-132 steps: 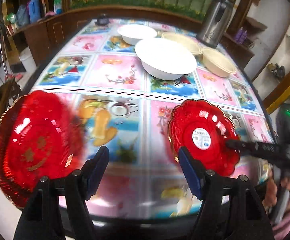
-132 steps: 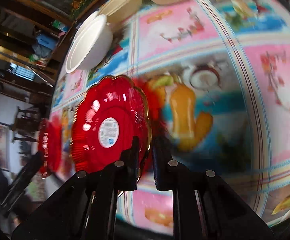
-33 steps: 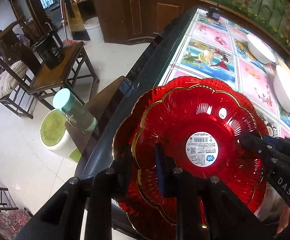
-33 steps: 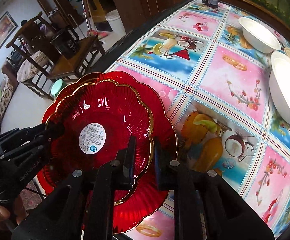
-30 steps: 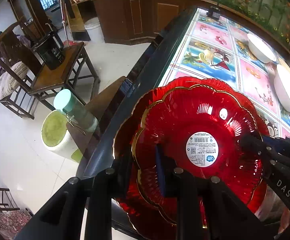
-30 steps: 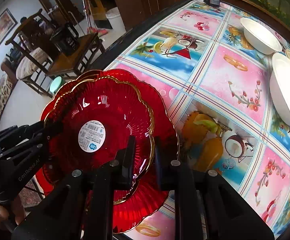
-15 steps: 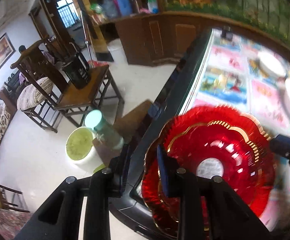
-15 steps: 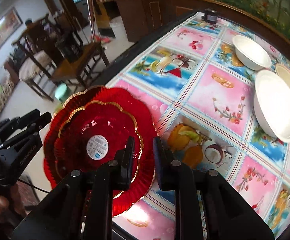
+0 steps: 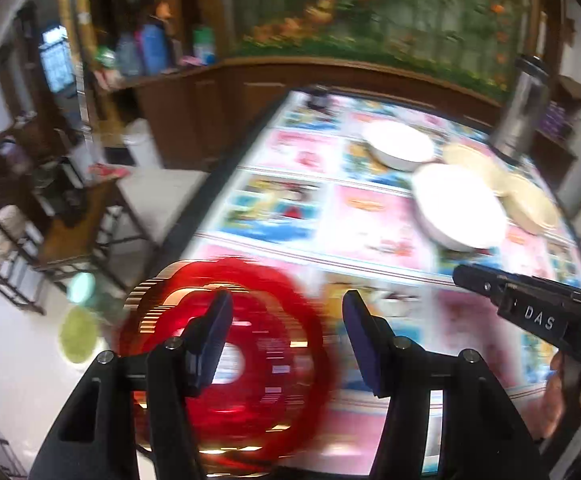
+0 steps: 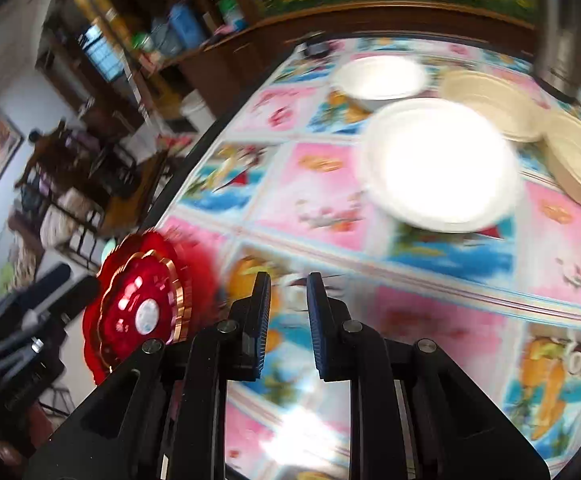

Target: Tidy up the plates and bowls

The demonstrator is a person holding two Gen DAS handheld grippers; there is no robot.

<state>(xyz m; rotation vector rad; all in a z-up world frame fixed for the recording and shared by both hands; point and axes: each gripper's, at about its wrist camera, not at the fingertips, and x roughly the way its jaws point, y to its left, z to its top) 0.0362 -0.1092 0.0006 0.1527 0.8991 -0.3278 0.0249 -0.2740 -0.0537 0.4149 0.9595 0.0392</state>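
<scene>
Left wrist view shows our left gripper (image 9: 286, 332) opening, nothing between its jaws. Our right gripper (image 10: 288, 316) is nearly shut and empty. The shiny red flower-shaped plates (image 10: 138, 312) sit stacked at the table's near corner. Next we gather the big white round bowl (image 10: 438, 164).

Left tool (image 9: 286, 336) jaws opening over blurry stacked red plates (image 9: 226, 364) at the tabletop (image 9: 330, 216) edge, nothing gripped; white bowls (image 9: 458, 208) farther back.
</scene>
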